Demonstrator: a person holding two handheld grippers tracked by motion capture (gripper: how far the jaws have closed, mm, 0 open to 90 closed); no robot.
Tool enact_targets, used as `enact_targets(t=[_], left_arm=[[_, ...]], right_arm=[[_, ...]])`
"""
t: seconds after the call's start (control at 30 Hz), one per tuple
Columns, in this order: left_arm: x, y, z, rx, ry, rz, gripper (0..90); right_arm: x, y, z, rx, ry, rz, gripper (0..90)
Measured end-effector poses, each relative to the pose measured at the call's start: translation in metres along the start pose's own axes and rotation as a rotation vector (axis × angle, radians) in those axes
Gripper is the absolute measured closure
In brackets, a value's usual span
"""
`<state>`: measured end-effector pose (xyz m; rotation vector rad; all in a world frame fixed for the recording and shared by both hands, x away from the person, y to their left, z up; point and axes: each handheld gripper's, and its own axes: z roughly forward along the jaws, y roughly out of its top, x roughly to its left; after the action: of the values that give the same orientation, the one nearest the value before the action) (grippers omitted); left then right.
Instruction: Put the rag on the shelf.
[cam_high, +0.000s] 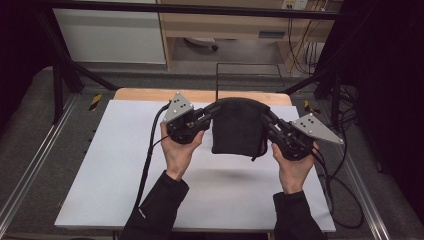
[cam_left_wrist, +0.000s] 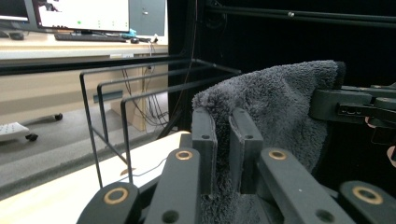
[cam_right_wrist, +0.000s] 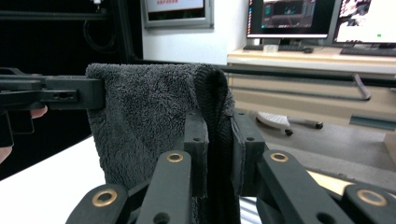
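High view: a dark towel (cam_high: 239, 127) hangs above the white table (cam_high: 115, 165), stretched left to right between the left gripper (cam_high: 206, 116) and right gripper (cam_high: 268, 121), its folded top edge level and its loose end pointing down.

Left gripper view: the jaws are clamped on the towel's (cam_left_wrist: 275, 102) near top corner; a wire rack (cam_left_wrist: 126, 100) stands behind.

Right gripper view: the jaws pinch the towel's (cam_right_wrist: 149, 116) other top corner, the cloth dropping straight between them.
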<state>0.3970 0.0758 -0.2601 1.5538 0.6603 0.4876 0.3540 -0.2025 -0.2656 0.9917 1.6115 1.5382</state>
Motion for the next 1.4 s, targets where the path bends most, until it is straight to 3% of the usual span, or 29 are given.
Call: enact_targets(t=[0.4, 0.77, 1.07, 1.4], left_arm=[[-0.002, 0.025, 0.011, -0.051, 0.02, 0.019, 81.8], [-0.003, 0.048, 0.018, -0.096, 0.018, 0.028, 81.8], [-0.004, 0.073, 0.023, -0.119, 0.036, 0.066, 81.8], [0.004, 0.092, 0.033, -0.145, 0.021, 0.027, 81.8]], right_arm=[[-0.004, 0.017, 0.004, -0.06, -0.034, -0.005, 79.6], [-0.01, 0.045, 0.006, -0.108, -0.059, -0.028, 79.7], [-0.015, 0.064, 0.011, -0.153, -0.074, -0.029, 79.7], [-0.021, 0.082, 0.02, -0.18, -0.098, -0.037, 79.7]])
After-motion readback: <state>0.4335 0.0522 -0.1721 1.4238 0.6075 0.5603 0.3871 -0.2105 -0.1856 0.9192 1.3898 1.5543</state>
